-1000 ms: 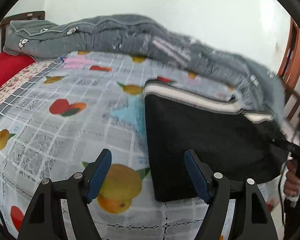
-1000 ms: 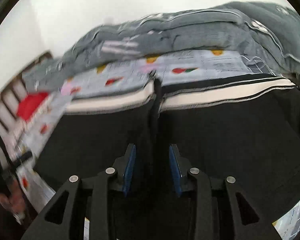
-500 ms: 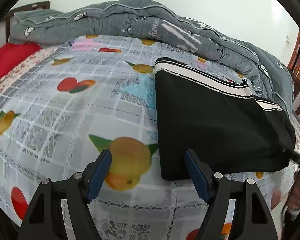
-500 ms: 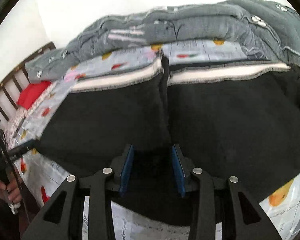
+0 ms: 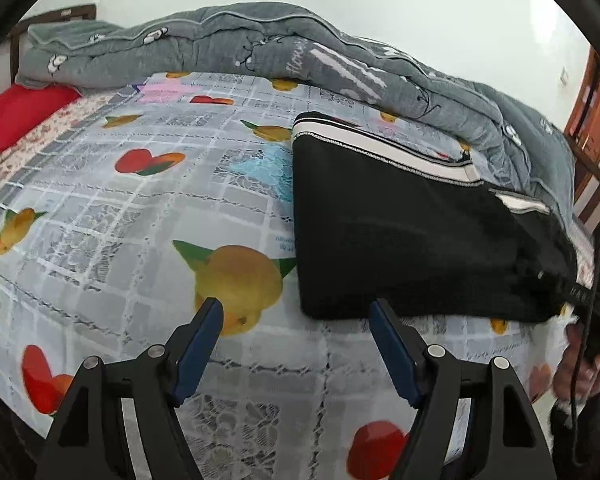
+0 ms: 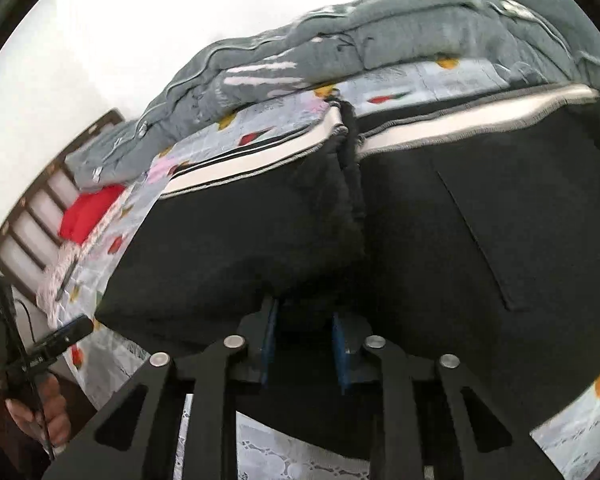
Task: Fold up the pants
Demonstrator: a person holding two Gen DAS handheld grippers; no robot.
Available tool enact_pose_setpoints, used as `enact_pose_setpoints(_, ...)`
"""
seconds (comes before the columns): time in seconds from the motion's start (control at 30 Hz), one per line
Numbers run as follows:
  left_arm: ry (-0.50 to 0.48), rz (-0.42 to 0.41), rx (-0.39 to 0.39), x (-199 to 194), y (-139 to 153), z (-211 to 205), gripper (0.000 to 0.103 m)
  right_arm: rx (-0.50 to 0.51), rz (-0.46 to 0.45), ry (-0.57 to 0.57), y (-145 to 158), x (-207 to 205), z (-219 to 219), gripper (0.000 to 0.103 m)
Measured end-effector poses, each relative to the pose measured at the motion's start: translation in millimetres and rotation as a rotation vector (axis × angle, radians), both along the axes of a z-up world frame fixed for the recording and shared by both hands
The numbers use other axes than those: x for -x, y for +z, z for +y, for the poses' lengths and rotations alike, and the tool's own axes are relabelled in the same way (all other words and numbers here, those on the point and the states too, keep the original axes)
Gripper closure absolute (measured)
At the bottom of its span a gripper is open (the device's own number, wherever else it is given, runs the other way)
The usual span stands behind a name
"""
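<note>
Black pants (image 5: 399, 232) with a white striped waistband (image 5: 379, 148) lie folded on the bed, right of centre in the left wrist view. My left gripper (image 5: 296, 320) is open and empty, hovering just off the pants' near left corner. In the right wrist view the pants (image 6: 439, 220) fill the frame, waistband (image 6: 459, 120) at the far side. My right gripper (image 6: 303, 320) is shut on a fold of the black cloth at the pants' near edge, which bunches up above the pads.
The bed has a grey fruit-print sheet (image 5: 120, 208). A rumpled grey quilt (image 5: 260, 48) runs along the far side by the wall. A red pillow (image 5: 16, 116) lies at the far left by the wooden headboard (image 6: 32, 216). A wooden door (image 5: 595, 104) is at right.
My left gripper has drawn back toward the bed's near edge, staying open. My right gripper has kept its grip on the cloth and tilted, lifting the near fold of the pants.
</note>
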State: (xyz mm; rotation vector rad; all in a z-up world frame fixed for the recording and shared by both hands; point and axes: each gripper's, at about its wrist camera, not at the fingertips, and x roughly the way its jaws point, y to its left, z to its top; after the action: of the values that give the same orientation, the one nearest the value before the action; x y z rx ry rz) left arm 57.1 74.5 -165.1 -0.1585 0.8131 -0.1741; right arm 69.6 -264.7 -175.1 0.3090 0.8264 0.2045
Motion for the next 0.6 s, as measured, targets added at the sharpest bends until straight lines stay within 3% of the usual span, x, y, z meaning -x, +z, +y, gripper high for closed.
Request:
enact_pose_setpoints(0.17,-0.006,-0.015,-0.022,9,3,6,0.029,-0.019,-0.062,0.018,21,18,1,0.082)
enact_pose_setpoints(0.33,-0.011,-0.026,0.054,1,7,11,0.029,0.08,0.002,0.026,-5,22,11,0.079)
enact_pose_setpoints(0.5,0.004,-0.043,0.008,-16,9,-2,0.029,0.143,-0.008,0.019,9,34,6,0.073)
enact_pose_setpoints(0.6,0.036,0.008,-0.015,-29,-2,-6,0.029,0.176,-0.012,0.018,15,47,-5,0.073)
